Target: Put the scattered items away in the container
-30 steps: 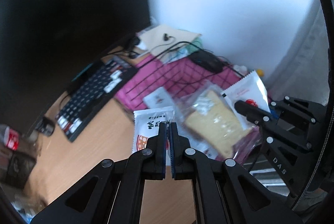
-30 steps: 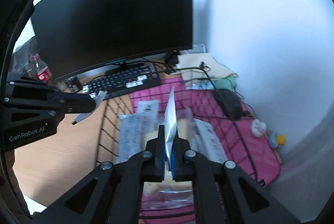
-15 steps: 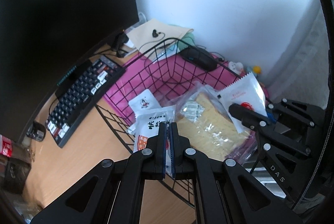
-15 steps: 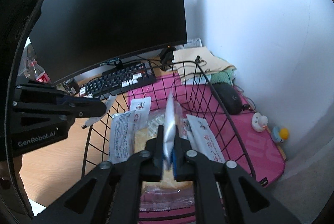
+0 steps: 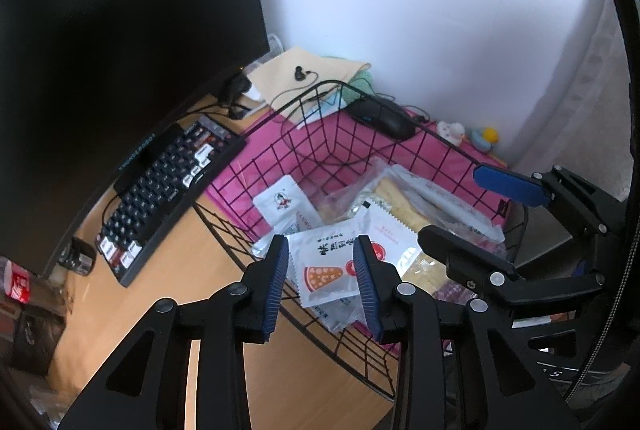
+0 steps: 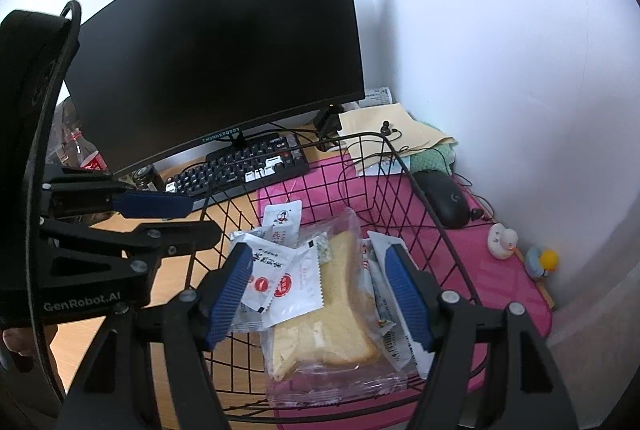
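Note:
A black wire basket (image 5: 320, 97) (image 6: 404, 165) stands on a pink mat. In it lie several white snack packets and a clear bag of sliced bread (image 6: 340, 294) (image 5: 404, 197). A white packet with a pizza picture (image 5: 324, 270) lies on top, and a white packet with a red seal (image 6: 298, 280) lies beside it. My left gripper (image 5: 322, 282) is open and empty above the basket's near rim. My right gripper (image 6: 320, 290) is open and empty above the bread. Each gripper shows in the other's view: the right one (image 5: 480, 218), the left one (image 6: 168, 218).
A black monitor (image 6: 224, 57) and keyboard (image 6: 244, 165) stand behind the basket on the wooden desk (image 5: 160, 302). A black mouse (image 6: 446, 197), two toy ducks (image 6: 502, 242), a beige cloth with earphones (image 6: 384, 129) and a cola bottle (image 6: 90, 159) lie around.
Both grippers were shut on white packets and have opened. The packets now lie in the basket on the other items. Both grippers moved in over the basket.

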A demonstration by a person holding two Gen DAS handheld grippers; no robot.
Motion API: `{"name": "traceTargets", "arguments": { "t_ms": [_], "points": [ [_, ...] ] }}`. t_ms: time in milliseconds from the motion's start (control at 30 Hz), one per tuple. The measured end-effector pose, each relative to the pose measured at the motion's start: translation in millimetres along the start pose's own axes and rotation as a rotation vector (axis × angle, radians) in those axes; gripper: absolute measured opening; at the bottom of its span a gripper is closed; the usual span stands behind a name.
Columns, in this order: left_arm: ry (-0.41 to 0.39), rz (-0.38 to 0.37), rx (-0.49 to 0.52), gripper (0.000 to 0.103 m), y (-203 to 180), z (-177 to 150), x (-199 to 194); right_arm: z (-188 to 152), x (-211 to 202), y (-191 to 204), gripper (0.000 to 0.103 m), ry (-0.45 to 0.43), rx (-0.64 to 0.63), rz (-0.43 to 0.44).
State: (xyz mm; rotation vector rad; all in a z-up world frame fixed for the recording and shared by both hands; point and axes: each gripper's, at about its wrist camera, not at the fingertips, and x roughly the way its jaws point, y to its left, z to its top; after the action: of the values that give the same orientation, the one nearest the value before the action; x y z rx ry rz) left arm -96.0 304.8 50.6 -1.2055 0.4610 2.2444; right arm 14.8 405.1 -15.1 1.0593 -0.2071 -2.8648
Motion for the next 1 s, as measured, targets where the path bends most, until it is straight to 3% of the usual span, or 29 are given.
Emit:
{"name": "traceTargets", "arguments": {
  "t_ms": [200, 433, 867, 1000],
  "points": [
    [-0.014, 0.007, -0.025, 0.034, 12.7, -9.1, -11.1, 0.8, -3.3, 15.1, 0.073, -0.003, -0.022, 0.006],
    [-0.021, 0.048, -0.121, 0.034, 57.9, -42.7, -34.7, 1.6, 2.7, 63.9, 0.073, 0.005, -0.089, 0.069],
    [-0.009, 0.219, -0.405, 0.034, 171.6, -158.3, -92.9, -14.2, 36.4, 207.5, 0.073, 0.071, -0.267, 0.252],
    [-0.022, 0.235, -0.448, 0.054, 183.7, -183.1, -100.2, -20.7, 37.1, 225.3, 0.073, 0.076, -0.281, 0.238]
  ]
}}
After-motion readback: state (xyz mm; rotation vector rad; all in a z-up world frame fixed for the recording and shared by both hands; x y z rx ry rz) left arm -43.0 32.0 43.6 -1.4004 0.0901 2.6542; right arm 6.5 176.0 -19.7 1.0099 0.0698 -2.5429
